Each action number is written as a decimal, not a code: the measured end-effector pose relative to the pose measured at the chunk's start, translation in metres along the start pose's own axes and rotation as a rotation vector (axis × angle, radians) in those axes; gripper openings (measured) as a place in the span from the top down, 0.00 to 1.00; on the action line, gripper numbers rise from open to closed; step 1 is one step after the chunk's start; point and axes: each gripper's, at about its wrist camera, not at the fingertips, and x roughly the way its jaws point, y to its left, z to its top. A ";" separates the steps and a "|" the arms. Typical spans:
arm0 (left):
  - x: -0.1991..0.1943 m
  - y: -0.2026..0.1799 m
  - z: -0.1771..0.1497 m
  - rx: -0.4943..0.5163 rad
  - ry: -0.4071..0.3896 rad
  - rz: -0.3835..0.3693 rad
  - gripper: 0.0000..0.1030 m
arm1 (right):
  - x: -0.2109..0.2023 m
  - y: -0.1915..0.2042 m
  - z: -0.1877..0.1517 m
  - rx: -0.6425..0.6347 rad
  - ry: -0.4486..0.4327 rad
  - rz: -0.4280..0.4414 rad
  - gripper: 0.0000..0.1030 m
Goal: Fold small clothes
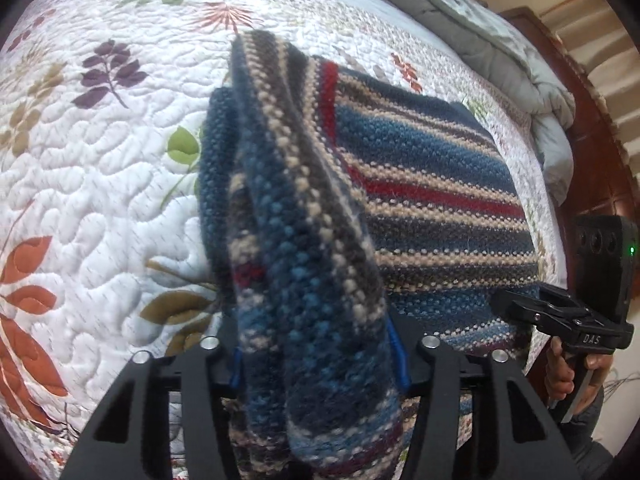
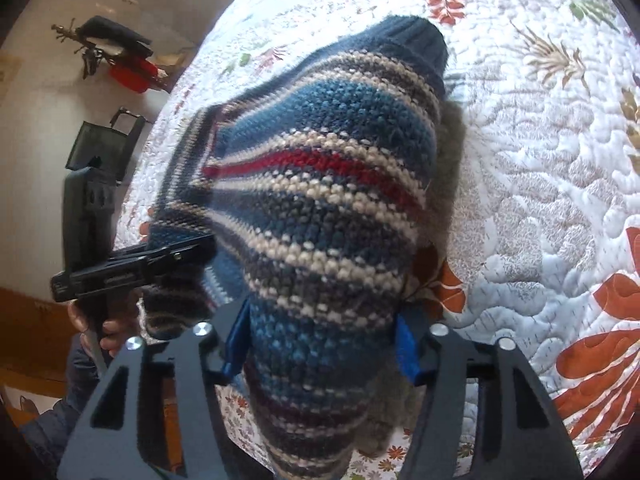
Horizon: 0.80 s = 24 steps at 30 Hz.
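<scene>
A striped knit sweater (image 1: 432, 184) in blue, beige, grey and red lies partly on the quilted bedspread (image 1: 100, 168). One bunched fold of it rises toward the camera, and my left gripper (image 1: 318, 364) is shut on it, blue pads (image 1: 237, 368) pressing both sides. In the right wrist view another lifted part of the sweater (image 2: 320, 152), ending in a dark blue ribbed cuff, fills my right gripper (image 2: 322, 344), also shut on the knit. Each view shows the other gripper at the sweater's edge: the right one (image 1: 552, 312) and the left one (image 2: 176, 256), both held by a hand.
The floral quilt (image 2: 540, 160) covers the bed around the sweater. A grey duvet (image 1: 500, 48) is heaped along the far right edge by a dark wooden frame (image 1: 592, 168). Beyond the bed's left edge stand a black stand (image 2: 100, 144) and a red item (image 2: 132, 74) on the floor.
</scene>
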 end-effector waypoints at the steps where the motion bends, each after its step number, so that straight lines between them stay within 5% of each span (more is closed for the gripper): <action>1: -0.001 0.001 -0.001 -0.010 -0.008 -0.005 0.51 | -0.003 0.001 0.000 -0.011 0.000 0.002 0.48; 8: -0.002 -0.015 -0.002 -0.042 -0.037 -0.066 0.56 | -0.037 0.005 0.009 -0.058 -0.040 -0.013 0.51; 14: 0.011 -0.064 0.017 -0.014 -0.049 -0.135 0.59 | -0.085 -0.009 0.020 -0.088 -0.105 -0.078 0.51; 20: 0.030 -0.128 0.044 0.075 -0.069 -0.148 0.59 | -0.132 -0.057 0.025 -0.065 -0.194 -0.109 0.51; 24: 0.055 -0.152 0.052 0.108 -0.054 -0.092 0.59 | -0.127 -0.099 0.026 -0.007 -0.190 -0.115 0.51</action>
